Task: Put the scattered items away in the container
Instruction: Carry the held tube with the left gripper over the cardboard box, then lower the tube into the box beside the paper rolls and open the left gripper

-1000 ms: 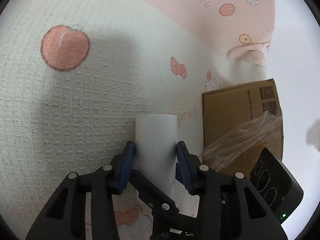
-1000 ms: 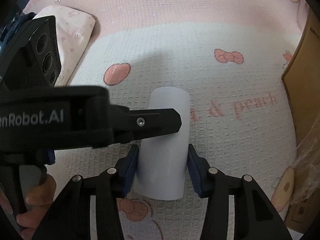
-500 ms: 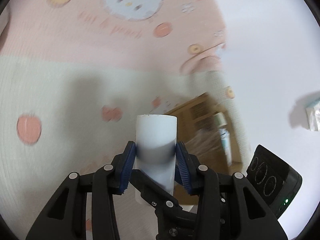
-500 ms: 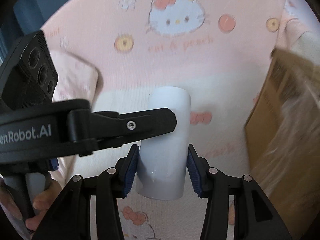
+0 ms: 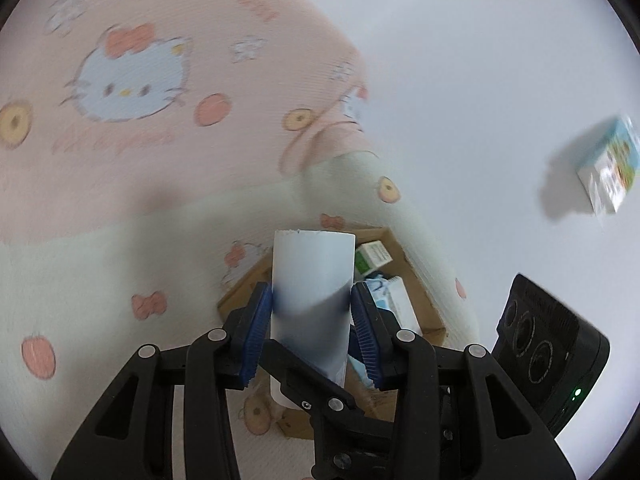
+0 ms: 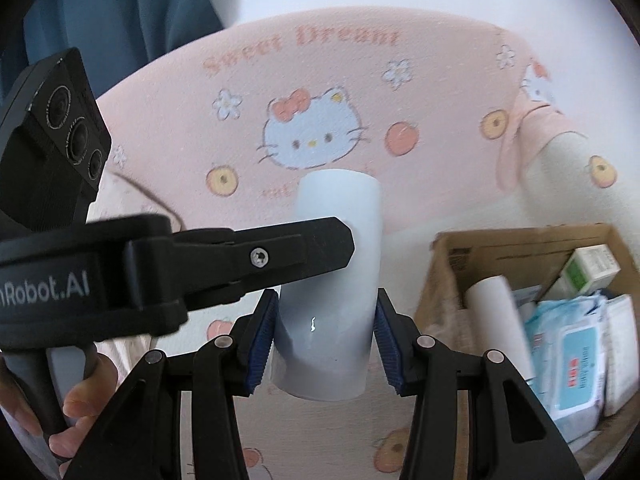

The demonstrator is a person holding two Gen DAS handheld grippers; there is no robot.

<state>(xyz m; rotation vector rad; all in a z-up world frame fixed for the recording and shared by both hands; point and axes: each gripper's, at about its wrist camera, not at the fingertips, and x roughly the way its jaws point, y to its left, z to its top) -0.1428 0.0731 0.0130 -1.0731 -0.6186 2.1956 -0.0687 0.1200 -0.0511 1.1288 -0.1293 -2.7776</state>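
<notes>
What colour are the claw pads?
Blue pads, clearest in the right wrist view.

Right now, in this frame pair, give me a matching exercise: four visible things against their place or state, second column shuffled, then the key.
Things:
1. white plastic tube
2. brown cardboard box
3. blue wet-wipes pack
4. small colourful carton

Places or states:
A. lying inside the box
B. alone on the white floor, off the bed
C. clamped by both grippers' fingers
D. open-topped, resting on the pink cartoon-cat bedsheet

Pairs: 1-C, 2-D, 3-A, 4-B
</notes>
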